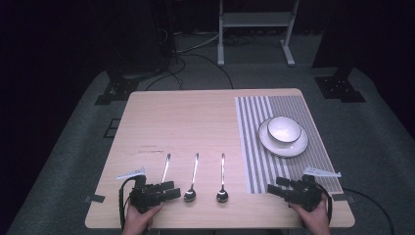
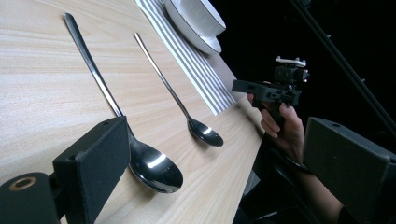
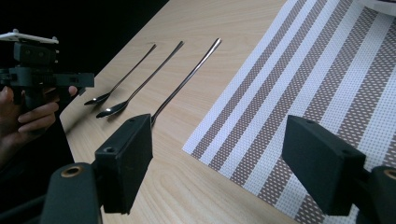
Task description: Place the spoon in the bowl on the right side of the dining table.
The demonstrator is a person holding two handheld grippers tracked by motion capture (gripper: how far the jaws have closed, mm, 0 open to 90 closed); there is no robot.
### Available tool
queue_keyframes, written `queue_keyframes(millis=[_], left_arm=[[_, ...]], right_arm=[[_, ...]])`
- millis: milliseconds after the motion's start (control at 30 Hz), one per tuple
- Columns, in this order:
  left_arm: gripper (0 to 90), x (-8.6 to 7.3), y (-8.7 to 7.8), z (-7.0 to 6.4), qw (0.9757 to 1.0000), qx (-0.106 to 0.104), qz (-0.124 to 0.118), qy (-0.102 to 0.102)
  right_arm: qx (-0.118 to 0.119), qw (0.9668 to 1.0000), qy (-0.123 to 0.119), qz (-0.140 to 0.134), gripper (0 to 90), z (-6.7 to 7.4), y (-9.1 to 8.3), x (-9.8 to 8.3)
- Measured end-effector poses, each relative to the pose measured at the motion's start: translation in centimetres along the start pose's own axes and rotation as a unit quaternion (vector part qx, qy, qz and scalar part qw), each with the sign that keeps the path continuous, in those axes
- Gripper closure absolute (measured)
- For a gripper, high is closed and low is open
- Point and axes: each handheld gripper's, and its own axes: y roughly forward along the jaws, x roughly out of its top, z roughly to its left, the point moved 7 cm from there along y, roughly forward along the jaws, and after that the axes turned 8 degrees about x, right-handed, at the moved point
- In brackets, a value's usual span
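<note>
In the high view, the left tool (image 1: 155,192) hides the bowl end of the leftmost thin steel spoon (image 1: 166,168). In the right gripper view, the white round plate (image 3: 380,3) is cut off by the top edge, and the nearest spoon's bowl sits behind a black jaw.

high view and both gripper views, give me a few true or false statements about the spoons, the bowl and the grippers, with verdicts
1. Three spoons lie side by side on the bare wood of the table. True: the left spoon, middle spoon and right spoon all lie left of the striped placemat.
2. The white bowl sits directly on the wood. False: it sits on a white plate, which is on the placemat.
3. The left gripper is shut on a spoon. False: its jaws stand wide apart and hold nothing.
4. The right gripper is open. True.
5. The spoons' bowls point toward the table's far edge. False: the bowls are at the near end, the handles pointing away.
</note>
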Motion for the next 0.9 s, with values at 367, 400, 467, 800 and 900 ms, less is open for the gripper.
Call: queue_keyframes(millis=[367,400,467,800,900], left_arm=[[6.9,-0.1,0.3,-0.1,1.0000,-0.001,0.005,0.001],[6.9,-0.1,0.4,-0.1,1.0000,-0.001,0.005,0.001],[6.9,-0.1,0.4,-0.2,1.0000,-0.001,0.006,0.003],[6.9,-0.2,0.3,-0.3,0.9999,-0.003,0.010,0.005],[6.9,-0.2,0.4,-0.4,0.9999,-0.005,0.010,0.007]], right_arm=[[0.000,0.9997,-0.007,0.022,23.3,0.4,0.9,1.6],[0.002,0.9996,-0.009,0.025,23.3,0.5,1.1,1.8],[0.004,0.9996,-0.010,0.028,23.3,0.7,1.4,2.0],[0.015,0.9983,-0.028,0.049,23.4,1.9,3.5,3.4],[0.019,0.9978,-0.031,0.056,23.3,2.3,4.2,3.7]])
